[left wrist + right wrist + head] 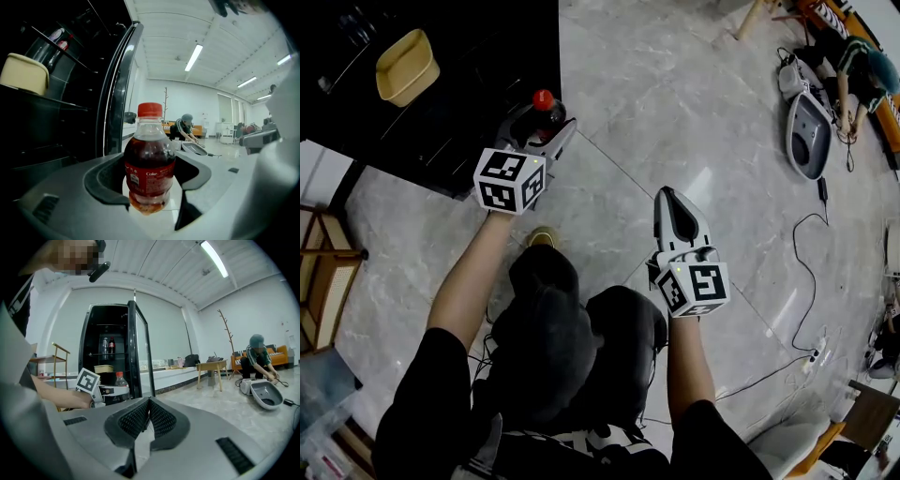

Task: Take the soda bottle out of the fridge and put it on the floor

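Soda bottle (149, 159) just outside the fridge (441, 94)
Our left claw (150, 190) pinches it low, above the floor (675, 112); top-heavy, it may tip or slip as we lower. Right claw (147, 416) pressed together, empty.

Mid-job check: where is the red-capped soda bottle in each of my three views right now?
Head view: red-capped plastic soda bottle upper left, between the left hand-held gripper's jaws.
Left gripper view: dead centre, gripped between both jaws.
Right gripper view: small, lower left of centre, beside the black fridge.
Shared landmark: the beige plastic tub on the fridge shelf.
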A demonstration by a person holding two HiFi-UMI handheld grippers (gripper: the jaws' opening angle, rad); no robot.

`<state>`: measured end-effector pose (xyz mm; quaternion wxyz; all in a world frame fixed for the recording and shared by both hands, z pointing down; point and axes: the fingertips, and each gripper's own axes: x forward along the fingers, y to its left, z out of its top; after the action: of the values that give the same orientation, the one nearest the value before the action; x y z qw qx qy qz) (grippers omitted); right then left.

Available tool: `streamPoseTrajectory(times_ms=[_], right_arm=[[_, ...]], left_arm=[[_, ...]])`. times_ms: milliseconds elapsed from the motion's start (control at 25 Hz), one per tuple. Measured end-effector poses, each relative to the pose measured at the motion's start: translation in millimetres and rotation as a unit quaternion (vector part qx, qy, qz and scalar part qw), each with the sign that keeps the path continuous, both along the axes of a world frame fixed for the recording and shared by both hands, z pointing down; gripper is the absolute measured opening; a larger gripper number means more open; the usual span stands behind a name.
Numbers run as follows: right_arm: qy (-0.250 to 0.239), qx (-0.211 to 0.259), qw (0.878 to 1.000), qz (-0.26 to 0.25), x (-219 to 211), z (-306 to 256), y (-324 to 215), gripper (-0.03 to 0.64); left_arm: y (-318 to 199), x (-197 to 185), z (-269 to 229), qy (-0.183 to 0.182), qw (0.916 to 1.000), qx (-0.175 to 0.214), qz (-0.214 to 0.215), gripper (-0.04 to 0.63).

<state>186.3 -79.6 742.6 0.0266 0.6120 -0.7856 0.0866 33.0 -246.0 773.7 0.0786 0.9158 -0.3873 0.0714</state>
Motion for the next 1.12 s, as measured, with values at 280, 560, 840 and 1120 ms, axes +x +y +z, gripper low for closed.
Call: streamPoseTrajectory(times_ms=[280, 560, 840, 1120], right_arm=[[-0.011, -0.011, 1.0, 0.002, 5.7, 27.1, 12.8, 0.021], [-0.013, -0.031, 0.999, -0.007, -4.6, 64.5, 14.1, 0.021], [-0.024, -0.045, 0.999, 0.001, -9.7, 89.3, 15.9, 0.021], [-0.029, -0.067, 0.997, 0.006, -14.3, 111.3, 17.2, 0.021]], left_arm=[[10.1, 16.3, 50.5, 0.0, 0.9998, -0.013, 0.016, 0.305], [16.6, 29.9, 111.5, -0.01, 0.9991, -0.025, 0.033, 0.305], [20.5, 41.4, 173.9, -0.032, 0.9983, -0.026, 0.041, 0.305], [22.5, 47.6, 222.6, -0.035, 0.998, -0.034, 0.04, 0.305]])
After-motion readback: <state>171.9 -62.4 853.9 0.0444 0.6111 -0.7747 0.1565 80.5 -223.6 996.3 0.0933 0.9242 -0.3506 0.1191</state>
